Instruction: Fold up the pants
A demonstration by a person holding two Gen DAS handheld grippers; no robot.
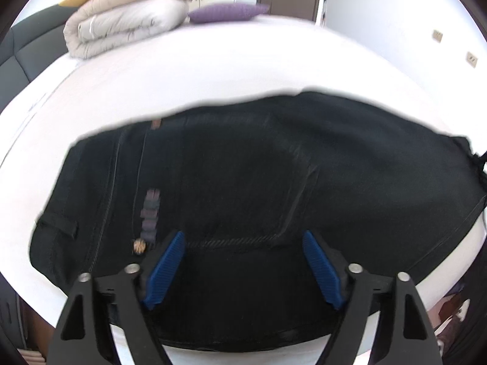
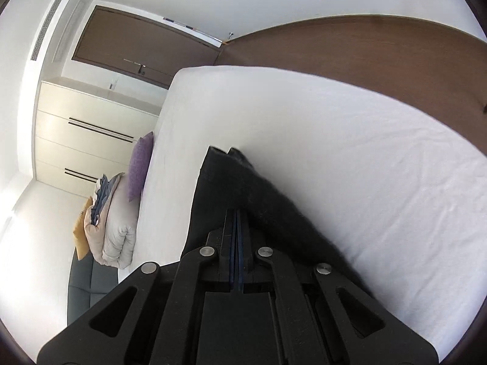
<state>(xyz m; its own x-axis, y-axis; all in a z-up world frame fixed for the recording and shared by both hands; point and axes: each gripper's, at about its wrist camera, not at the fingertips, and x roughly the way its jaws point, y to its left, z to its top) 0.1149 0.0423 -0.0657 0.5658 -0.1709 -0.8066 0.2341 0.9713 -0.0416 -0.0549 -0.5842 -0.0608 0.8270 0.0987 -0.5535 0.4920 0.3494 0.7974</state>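
A white-sheeted bed (image 1: 213, 70) fills a pale room with cream wardrobes and a brown door. Black pants (image 1: 258, 182) lie folded at its near edge, the far half of the sheet bare. A rolled duvet (image 1: 121, 27) and purple cushion (image 1: 226, 12) sit at the far edge. The left gripper (image 1: 243, 270) holds its 2 fingers wide, empty, above the cloth. The right gripper (image 2: 236, 234) has its fingers fully closed over dark cloth; whether they pinch it is unclear.

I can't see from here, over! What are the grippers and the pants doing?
Left gripper open above the pants, fingers apart. Right gripper shut on a pants edge. Pants flat on the bed. Nothing in the way.
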